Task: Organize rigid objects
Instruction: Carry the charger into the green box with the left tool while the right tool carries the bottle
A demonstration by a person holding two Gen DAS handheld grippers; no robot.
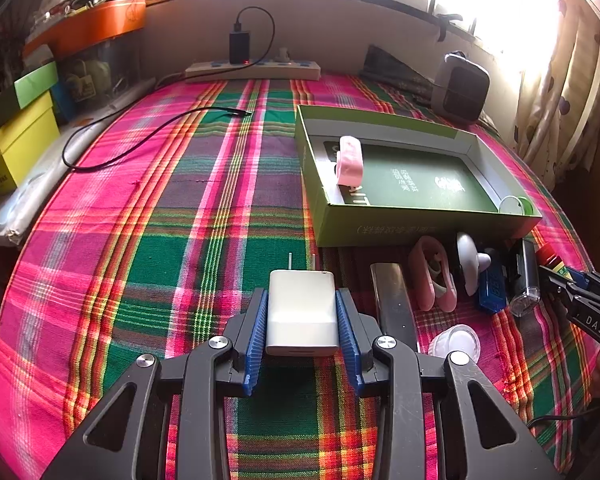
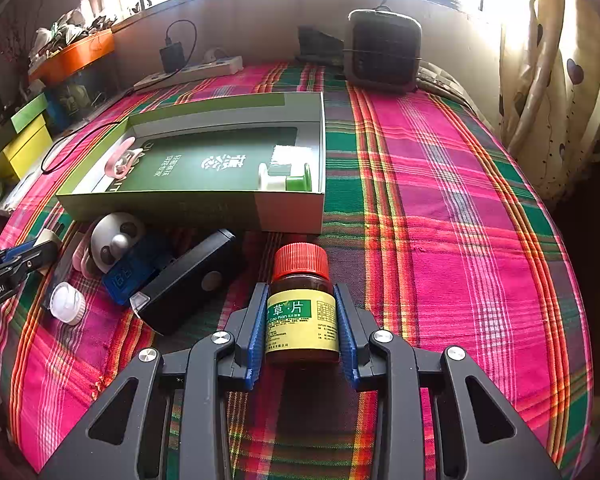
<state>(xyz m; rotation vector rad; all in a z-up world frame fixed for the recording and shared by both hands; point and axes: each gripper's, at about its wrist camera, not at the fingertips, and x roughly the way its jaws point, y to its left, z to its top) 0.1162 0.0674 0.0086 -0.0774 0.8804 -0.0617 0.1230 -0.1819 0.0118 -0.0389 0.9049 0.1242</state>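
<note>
Left gripper (image 1: 302, 312): blue pads clamped on both sides of a white charger (image 1: 302, 308), whose two prongs point toward 12 o'clock over the plaid cloth (image 1: 160, 240); its underside is hidden. Right gripper (image 2: 302, 320): pads pressed against a brown medicine bottle (image 2: 302, 320) with a red cap and yellow label; the label's left edge is covered by the pad. Green box (image 1: 420, 232): open, at 1 o'clock of the charger, holding a pink clip (image 1: 351, 160) and a green-and-white spool (image 2: 286, 178), the latter cut off by the box wall in the left wrist view. Loose items lie between the box and the grippers: a black case (image 2: 192, 280), a blue device (image 2: 128, 276) partly under it, and a white cap (image 2: 68, 303). The window behind is washed out by glare.
</note>
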